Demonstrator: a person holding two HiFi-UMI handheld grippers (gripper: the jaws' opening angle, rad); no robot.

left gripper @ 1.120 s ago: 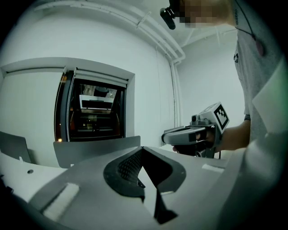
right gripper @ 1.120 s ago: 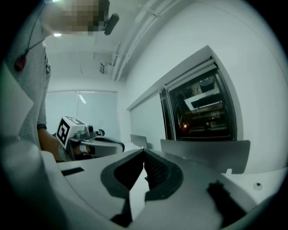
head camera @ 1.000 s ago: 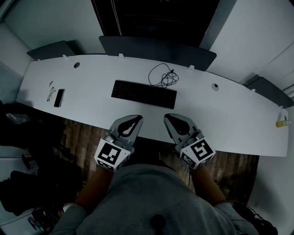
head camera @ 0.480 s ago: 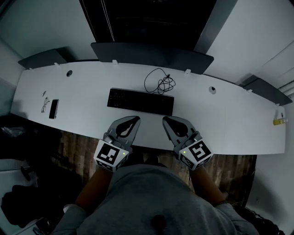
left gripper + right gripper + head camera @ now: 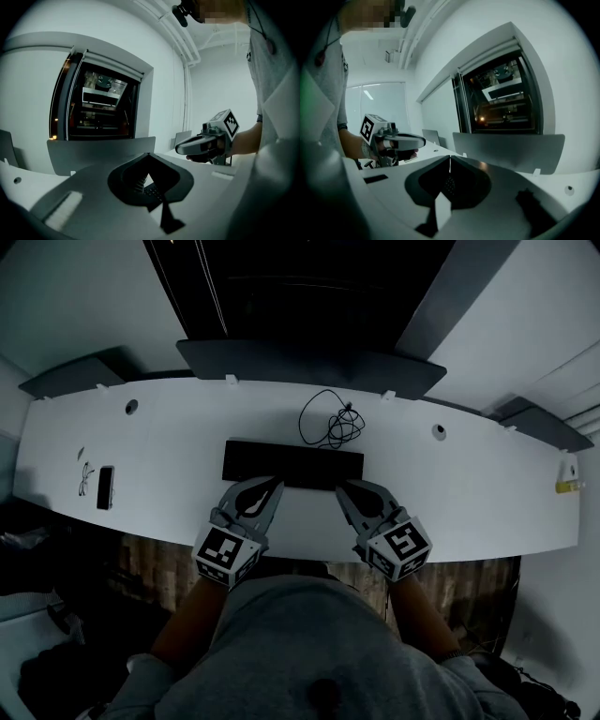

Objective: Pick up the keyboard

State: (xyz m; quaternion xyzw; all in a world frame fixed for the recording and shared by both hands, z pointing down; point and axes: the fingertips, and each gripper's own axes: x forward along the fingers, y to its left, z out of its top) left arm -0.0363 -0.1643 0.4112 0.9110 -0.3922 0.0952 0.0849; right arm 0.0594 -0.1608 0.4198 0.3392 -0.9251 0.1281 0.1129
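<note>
The left tool point(image 5: 273, 487) and right tool point(image 5: 344, 488) are presented pressed together, empty, at the keyboard's point(image 5: 292, 463) near edge, presumably for a two-sided lift.

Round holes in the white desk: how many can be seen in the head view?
2. One hole is near the desk's back edge at the left; the other hole is to the right of the coiled cable. Others may be hidden.

Cannot see near edge of keyboard point(image 5: 292, 461) behind left gripper point(image 5: 277, 484) and right gripper point(image 5: 340, 487); cannot identify pale item point(image 5: 84, 472) far left of left gripper.
</note>
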